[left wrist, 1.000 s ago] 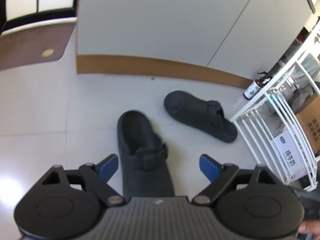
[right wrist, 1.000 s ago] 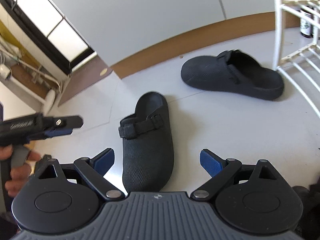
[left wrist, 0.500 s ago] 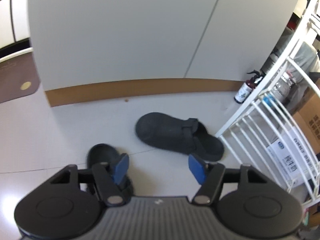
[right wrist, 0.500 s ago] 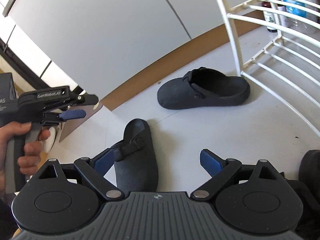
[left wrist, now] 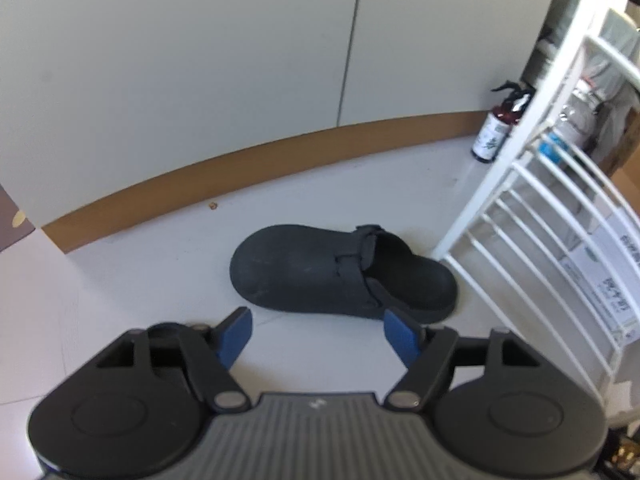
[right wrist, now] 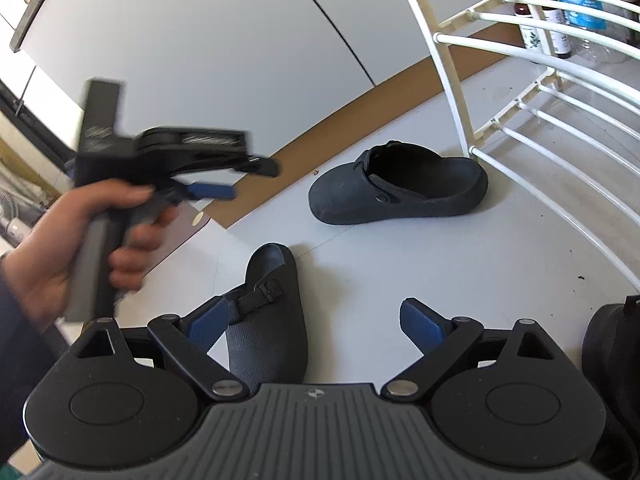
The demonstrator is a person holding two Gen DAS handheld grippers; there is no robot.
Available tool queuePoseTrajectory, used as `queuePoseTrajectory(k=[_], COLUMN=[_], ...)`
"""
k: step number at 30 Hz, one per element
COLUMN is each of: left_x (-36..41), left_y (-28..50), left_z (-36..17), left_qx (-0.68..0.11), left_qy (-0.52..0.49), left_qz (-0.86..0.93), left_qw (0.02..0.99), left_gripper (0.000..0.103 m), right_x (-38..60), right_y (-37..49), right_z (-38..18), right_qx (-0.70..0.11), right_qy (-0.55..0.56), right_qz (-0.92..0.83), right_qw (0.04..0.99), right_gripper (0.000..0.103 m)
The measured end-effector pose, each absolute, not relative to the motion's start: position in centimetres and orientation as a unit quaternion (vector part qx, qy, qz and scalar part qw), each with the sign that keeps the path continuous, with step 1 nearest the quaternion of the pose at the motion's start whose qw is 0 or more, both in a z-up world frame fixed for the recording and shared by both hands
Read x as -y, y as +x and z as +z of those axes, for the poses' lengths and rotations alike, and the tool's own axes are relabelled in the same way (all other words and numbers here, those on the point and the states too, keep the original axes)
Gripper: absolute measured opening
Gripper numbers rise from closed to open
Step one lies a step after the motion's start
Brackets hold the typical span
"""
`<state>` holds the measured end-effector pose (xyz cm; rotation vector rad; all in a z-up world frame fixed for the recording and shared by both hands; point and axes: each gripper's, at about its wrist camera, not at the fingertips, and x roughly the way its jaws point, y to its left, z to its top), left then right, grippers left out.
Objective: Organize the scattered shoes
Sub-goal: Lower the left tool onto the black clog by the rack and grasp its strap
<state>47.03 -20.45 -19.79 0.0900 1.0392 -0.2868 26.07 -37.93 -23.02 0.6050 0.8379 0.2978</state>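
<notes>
Two black clogs lie on the pale floor. The far clog (left wrist: pixel 344 276) (right wrist: pixel 400 188) rests on its sole, its heel end by the foot of the white rack (left wrist: pixel 532 216). My left gripper (left wrist: pixel 318 334) hovers just short of it; its jaws are opening and nothing is between them. In the right wrist view a hand holds that left gripper (right wrist: pixel 224 176) up in the air at the left. The near clog (right wrist: pixel 272 312) lies below my right gripper (right wrist: pixel 316 324), partly behind its left finger; the jaws stand open, pads off it.
The white wire rack (right wrist: pixel 540 92) fills the right side, with bottles (right wrist: pixel 576 4) and cardboard boxes (left wrist: pixel 608 264) behind it. A spray bottle (left wrist: pixel 496 128) stands by the brown skirting. Another dark shoe (right wrist: pixel 612 360) sits at the lower right. A grey cabinet wall closes the back.
My left gripper has swung right, from above the near clog to in front of the far clog, its jaws narrowing and then widening. The right view shifted toward the rack.
</notes>
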Motion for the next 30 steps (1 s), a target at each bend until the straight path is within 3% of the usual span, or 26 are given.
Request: queuePoseTrajectory(k=[17,30], left_x=[25.7,29.2], left_y=[51.4,54.2], left_z=[-22.7,-28.0], left_qx=[-0.514,-0.532], left_qy=[0.038,0.091], left_qz=[-0.144,-0.108], left_qw=[0.845,0.835], left_gripper=[0.075,0.064], right_x=[39.3,39.5], right_y=[26.0,26.4], right_z=[-24.5,-26.5], right_qx=[-0.415,-0.436], right_qy=[0.288,0.292], right_qz=[0.12,0.101], right_qw=[0.855,0.845], right_gripper=[0.096,0.096])
